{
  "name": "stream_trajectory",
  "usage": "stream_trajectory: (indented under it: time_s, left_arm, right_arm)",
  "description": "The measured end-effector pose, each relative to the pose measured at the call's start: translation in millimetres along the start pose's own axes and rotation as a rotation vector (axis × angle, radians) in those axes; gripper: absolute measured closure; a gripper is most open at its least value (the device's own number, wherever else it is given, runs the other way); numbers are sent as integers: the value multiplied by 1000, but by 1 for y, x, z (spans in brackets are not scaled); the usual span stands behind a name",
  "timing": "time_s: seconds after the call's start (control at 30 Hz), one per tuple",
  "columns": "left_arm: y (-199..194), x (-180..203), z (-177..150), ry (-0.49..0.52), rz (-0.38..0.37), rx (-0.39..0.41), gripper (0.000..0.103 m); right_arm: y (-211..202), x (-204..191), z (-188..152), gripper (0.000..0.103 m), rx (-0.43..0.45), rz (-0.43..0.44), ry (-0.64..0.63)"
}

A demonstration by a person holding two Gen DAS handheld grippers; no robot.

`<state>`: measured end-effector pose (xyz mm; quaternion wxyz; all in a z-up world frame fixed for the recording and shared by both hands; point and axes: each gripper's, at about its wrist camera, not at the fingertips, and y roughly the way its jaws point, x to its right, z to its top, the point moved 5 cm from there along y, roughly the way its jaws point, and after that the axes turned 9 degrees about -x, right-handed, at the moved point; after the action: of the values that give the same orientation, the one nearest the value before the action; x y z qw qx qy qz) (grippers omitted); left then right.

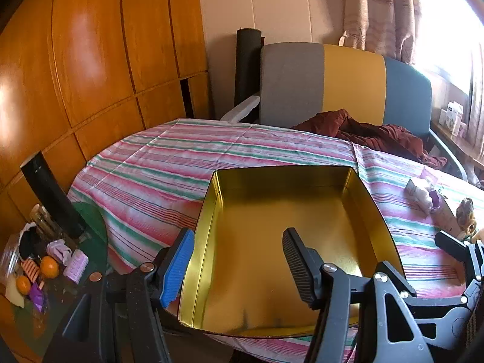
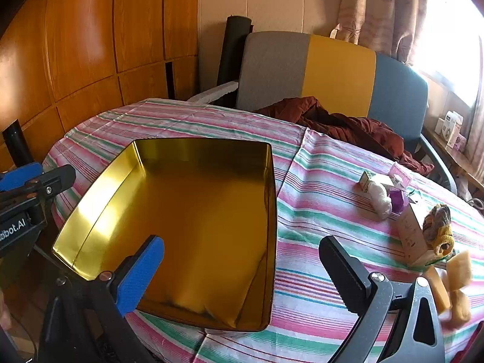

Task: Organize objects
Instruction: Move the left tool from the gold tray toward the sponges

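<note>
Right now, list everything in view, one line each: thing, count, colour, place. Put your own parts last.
tin tray: one, gold, empty, on the table's near left part
tablecloth: one, pink, green and white stripes, covering the table
small items: a cluster, white, purple, yellow, on the cloth right of the tray
chair: one, grey, yellow and blue back, behind the table
garment: one, dark red, crumpled on the chair seat
oranges: two, on a cluttered side table at left
left gripper: fingers open, straddling the tray's left wall
right gripper: fingers open, straddling the tray's right wall
</note>
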<state>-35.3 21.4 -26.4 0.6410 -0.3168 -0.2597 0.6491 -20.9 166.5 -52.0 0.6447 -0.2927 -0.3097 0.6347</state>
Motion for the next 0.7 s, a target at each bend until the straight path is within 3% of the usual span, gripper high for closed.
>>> stream_trajectory:
  time_s: [0.4,0.7]
  left_arm:
    - [-3,23,4,70,-19,1,41]
    - [-2,53,4,136,-168,-13,41]
  right_arm:
    - [-6,29,0,0,25,-19,64]
    - [-10,64,-3,0,29,-62,137]
